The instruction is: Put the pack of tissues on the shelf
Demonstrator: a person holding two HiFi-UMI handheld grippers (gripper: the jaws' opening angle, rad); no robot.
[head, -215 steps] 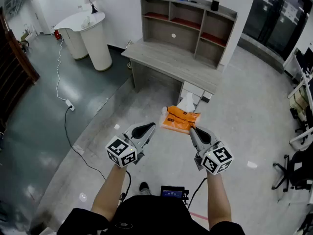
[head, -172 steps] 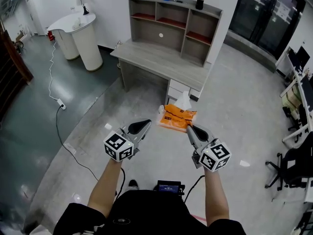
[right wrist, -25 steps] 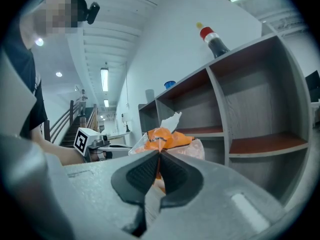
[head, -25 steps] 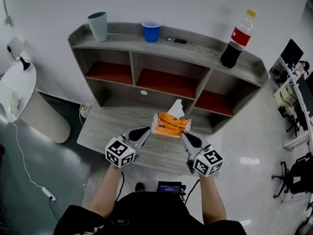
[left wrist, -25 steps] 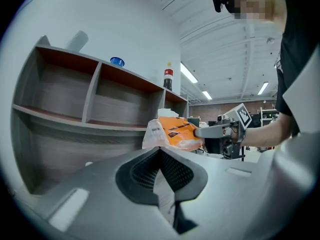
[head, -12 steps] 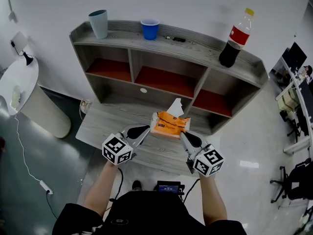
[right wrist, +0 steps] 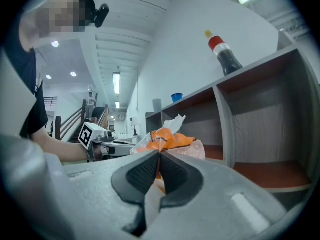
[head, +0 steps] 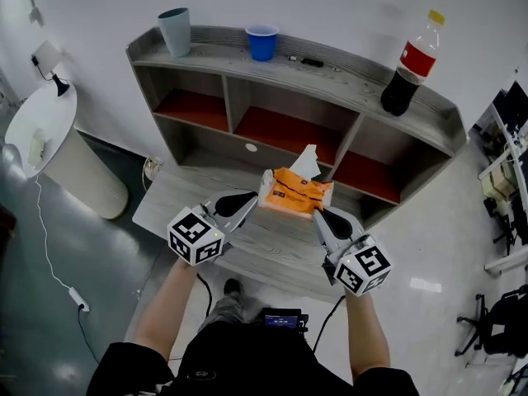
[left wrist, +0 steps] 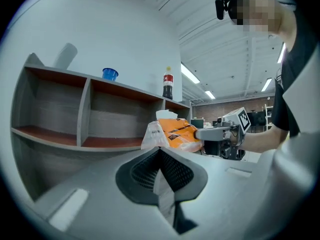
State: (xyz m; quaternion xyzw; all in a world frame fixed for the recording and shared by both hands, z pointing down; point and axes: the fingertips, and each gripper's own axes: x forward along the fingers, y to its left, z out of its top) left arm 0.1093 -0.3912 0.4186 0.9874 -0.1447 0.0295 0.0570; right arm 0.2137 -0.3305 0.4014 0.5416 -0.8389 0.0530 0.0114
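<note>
While both forearms are stretched forward over the near edge of the grey bench (head: pixel 188 210), an orange pack of tissues (head: pixel 297 195) is held in the air between two tongs. The left tongs (head: pixel 250 198) are pressed together on the clear wrapper at the pack's left end. The right tongs (head: pixel 318 212) are pinched on its right end, the tips meeting on the orange film. A white tissue is seen sticking up from the top of the pack. The pack is carried clear of the bench top, with bare wood showing below it and to both sides.

Beyond the pack, the shelf (head: pixel 346 79) is set at the back of the bench, against a white wall. Three open-fronted compartments with red floors are divided by two upright panels. The pack is seen in front of the divider between the middle and right compartments, not inside either.

On the shelf's top board, a grey cup (head: pixel 174 30), a blue cup (head: pixel 262 42) and a cola bottle (head: pixel 410 64) are spaced well apart.
</note>
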